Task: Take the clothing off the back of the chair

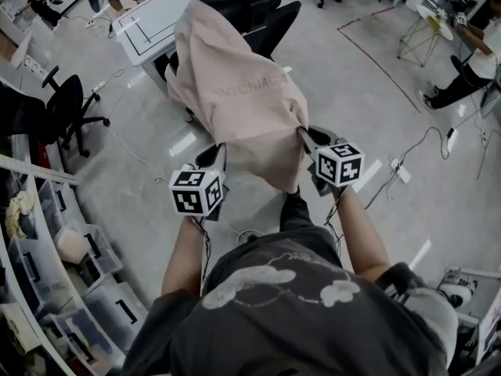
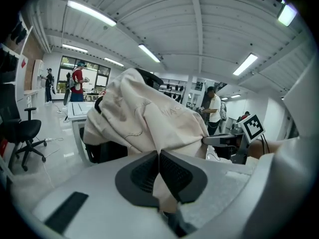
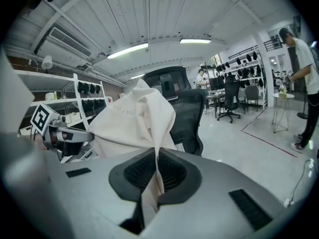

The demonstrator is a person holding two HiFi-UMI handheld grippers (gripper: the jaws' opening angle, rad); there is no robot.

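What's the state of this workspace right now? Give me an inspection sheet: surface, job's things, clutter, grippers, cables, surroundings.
Surface: pale glossy floor with a red line marked on it.
Job's things: beige garment draped over the black chair back, its lower edge pulled toward the person.
Clutter: power strip on the floor.
Grippers: left gripper and right gripper each shut on the garment's lower edge.
Cables: white cable at left, another cable at right.
Surroundings: desk, office chair, storage bins, seated person.
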